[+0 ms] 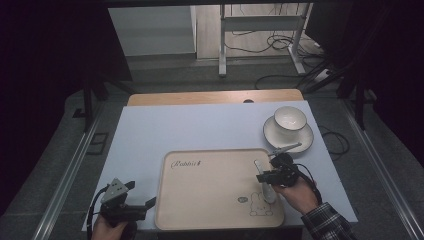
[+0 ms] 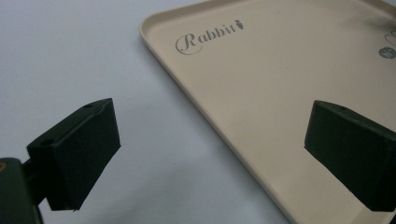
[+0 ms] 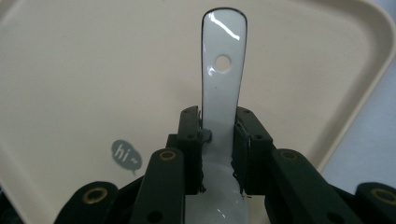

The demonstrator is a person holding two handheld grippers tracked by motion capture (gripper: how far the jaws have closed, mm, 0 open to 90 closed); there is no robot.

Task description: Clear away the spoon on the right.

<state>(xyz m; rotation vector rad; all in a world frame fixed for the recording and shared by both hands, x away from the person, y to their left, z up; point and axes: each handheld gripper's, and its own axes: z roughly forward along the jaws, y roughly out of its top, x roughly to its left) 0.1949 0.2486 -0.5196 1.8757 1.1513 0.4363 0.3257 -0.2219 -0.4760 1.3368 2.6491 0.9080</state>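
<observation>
Black left gripper (image 1: 142, 199) with a grey three-cornered plate and trailing cable; right gripper (image 3: 218, 140) shows brass screws; plaid sleeve (image 1: 327, 222).

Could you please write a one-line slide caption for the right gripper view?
Right gripper clamps a white ceramic spoon by its handle above the beige tray.
</observation>
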